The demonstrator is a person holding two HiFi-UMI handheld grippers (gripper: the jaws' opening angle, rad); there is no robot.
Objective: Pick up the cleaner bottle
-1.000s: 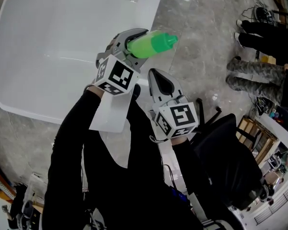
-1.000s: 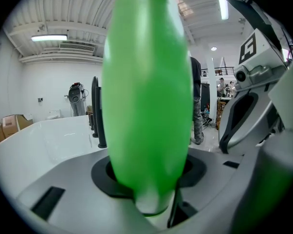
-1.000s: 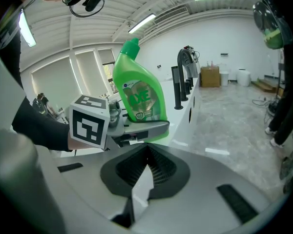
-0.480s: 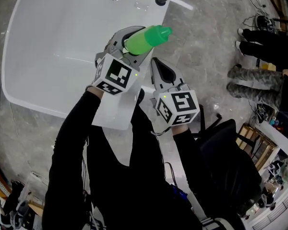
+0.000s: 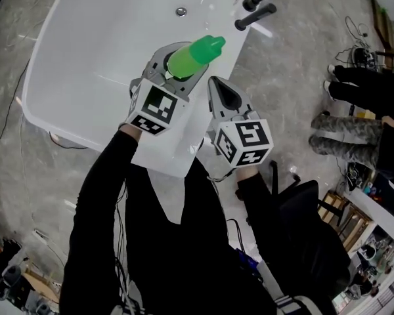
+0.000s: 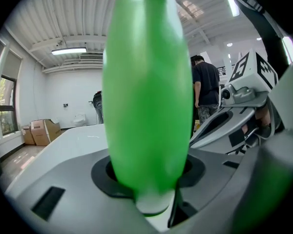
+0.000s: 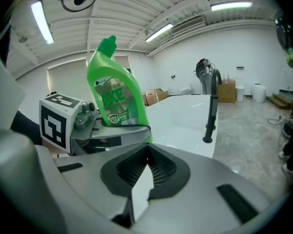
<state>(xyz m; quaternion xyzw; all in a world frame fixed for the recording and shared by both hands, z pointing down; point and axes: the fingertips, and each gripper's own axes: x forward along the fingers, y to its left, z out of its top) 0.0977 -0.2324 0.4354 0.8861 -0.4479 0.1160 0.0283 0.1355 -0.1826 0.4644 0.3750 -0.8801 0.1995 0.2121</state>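
The green cleaner bottle [image 5: 196, 53] is in the air over the rim of a white bathtub [image 5: 98, 58], with my left gripper [image 5: 176, 63] shut on its body. In the left gripper view the bottle [image 6: 146, 91] fills the middle between the jaws. The right gripper view shows the bottle [image 7: 115, 94] upright with its cap on top and a label on its side. My right gripper [image 5: 218, 89] hangs just right of the bottle, jaws together and empty [image 7: 145, 156].
A black floor-standing faucet [image 5: 257, 13] rises at the tub's far right, and a drain [image 5: 181, 10] sits in the tub floor. A person's legs [image 5: 354, 87] are at the right on the grey marble floor. A black chair [image 5: 308, 205] stands lower right.
Both grippers have risen, the left one carrying the bottle up with it. The bottle now stands more upright, and the tub lies farther below.
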